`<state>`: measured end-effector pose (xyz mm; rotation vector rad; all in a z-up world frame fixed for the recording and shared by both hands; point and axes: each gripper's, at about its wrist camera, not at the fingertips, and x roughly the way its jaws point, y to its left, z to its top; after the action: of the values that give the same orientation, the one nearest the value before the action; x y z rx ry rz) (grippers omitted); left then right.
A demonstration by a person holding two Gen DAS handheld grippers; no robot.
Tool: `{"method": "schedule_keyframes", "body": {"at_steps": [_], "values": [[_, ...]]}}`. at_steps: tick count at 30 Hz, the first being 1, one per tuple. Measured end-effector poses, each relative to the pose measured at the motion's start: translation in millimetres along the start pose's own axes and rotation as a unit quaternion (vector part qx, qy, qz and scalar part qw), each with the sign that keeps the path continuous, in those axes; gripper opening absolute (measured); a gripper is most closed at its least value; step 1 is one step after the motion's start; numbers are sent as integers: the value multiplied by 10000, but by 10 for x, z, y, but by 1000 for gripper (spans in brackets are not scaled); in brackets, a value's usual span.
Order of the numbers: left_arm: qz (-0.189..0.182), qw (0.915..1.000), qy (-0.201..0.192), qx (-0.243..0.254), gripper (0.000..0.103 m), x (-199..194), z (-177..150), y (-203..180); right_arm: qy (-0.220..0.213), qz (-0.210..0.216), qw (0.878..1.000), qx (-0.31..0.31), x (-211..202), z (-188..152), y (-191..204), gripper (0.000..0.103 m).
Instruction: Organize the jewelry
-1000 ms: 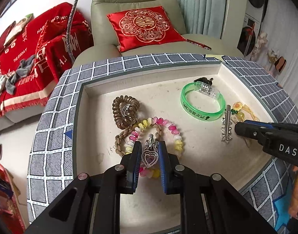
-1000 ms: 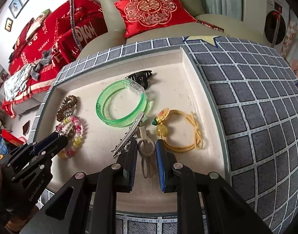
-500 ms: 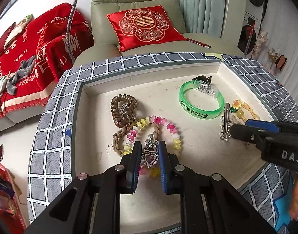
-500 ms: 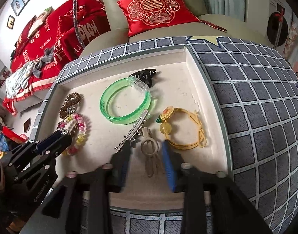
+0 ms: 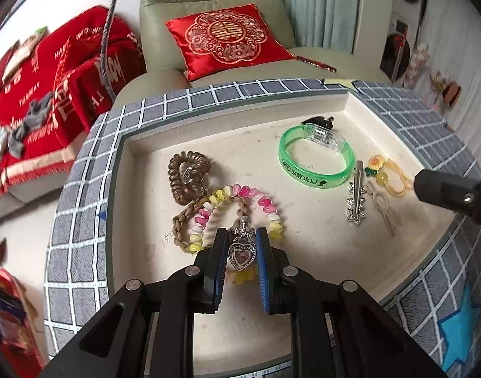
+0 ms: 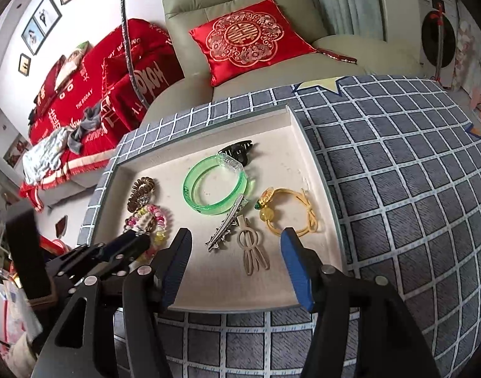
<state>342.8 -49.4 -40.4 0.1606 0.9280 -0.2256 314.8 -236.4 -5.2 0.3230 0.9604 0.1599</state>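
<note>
A cream tray (image 5: pixel 303 116) holds the jewelry. My left gripper (image 5: pixel 240 245) is shut on a silver heart pendant (image 5: pixel 240 254), held above a pink-and-yellow bead bracelet (image 5: pixel 265 203) near the tray's front left. My right gripper (image 6: pixel 235 239) is open and empty, raised above the tray's front edge. A beige hair clip (image 6: pixel 253 249) lies flat on the tray between its fingers. A silver clip (image 6: pixel 228 223), green bangle (image 6: pixel 213 186) and yellow cord bracelet (image 6: pixel 291 211) lie around it.
A brown spiral hair tie (image 5: pixel 188 176) and a braided brown band (image 5: pixel 180 220) lie at the tray's left. A black claw clip (image 6: pixel 237 151) sits at the back. The tray (image 6: pixel 300 145) rests on a grey checked cloth (image 6: pixel 398 173). An armchair with a red cushion (image 5: pixel 228 37) stands behind.
My right gripper has opened, let go of the beige hair clip and drawn back and up from it. My left gripper has stayed shut on the pendant, almost still.
</note>
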Motion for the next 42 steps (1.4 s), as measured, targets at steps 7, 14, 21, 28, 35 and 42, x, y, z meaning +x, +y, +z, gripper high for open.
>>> {"method": "schedule_keyframes", "body": {"at_steps": [7, 14, 21, 28, 35, 42], "values": [[-21, 9999, 12, -103, 33, -15, -5, 4, -7, 87, 10000, 5, -86, -35, 18, 63], [88, 9999, -62, -86, 33, -53, -1, 3, -39, 98, 9999, 84, -140, -44, -16, 63], [195, 9987, -456, -80, 103, -221, 34, -25, -109, 71, 9998, 141, -220, -65, -71, 63], [210, 9988, -439, -5, 103, -227, 55, -28, -87, 40, 9998, 174, -232, -90, -111, 63], [421, 9984, -386, 40, 103, -243, 25, 6, 22, 43, 9998, 168, -177, -112, -85, 63], [572, 9978, -290, 149, 103, -289, -24, 13, 150, -235, 9996, -22, -64, -75, -1, 86]]}}
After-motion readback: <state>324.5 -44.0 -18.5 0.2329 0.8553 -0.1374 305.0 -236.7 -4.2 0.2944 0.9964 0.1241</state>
